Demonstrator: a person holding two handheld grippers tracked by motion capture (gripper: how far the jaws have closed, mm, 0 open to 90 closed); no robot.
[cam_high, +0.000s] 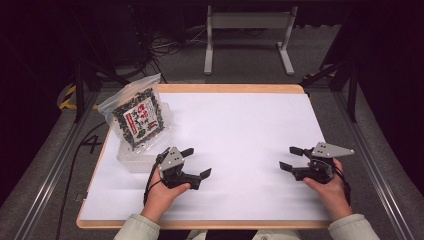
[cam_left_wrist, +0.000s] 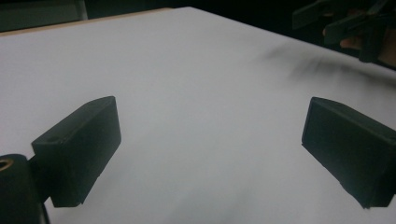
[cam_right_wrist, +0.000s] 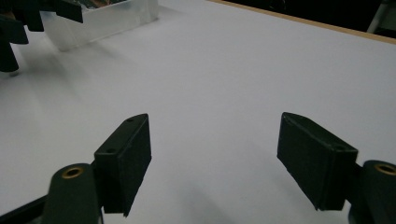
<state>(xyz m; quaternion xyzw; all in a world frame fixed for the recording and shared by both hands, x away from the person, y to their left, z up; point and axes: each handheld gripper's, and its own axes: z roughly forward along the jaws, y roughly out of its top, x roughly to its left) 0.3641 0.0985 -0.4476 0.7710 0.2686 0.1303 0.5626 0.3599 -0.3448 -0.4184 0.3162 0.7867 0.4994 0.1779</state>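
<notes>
At the far left of the white worktop (cam_high: 240, 125), a clear bag of dark snacks (cam_high: 137, 116) stands in a clear plastic tub (cam_high: 131, 159). Just right of it (near side) rests the left hand-held gripper (cam_high: 196, 162), jaws spread, nothing between. Well apart, the right hand-held gripper (cam_high: 289, 159) rests likewise released.

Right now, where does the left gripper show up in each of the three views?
High view: left gripper lower left of centre, jaws open, near the clear container.
Left gripper view: its black jaws rise from the bottom, wide apart.
Right gripper view: top left corner, partly cut off.
Shared landmark: the white sheet beneath it.
</notes>
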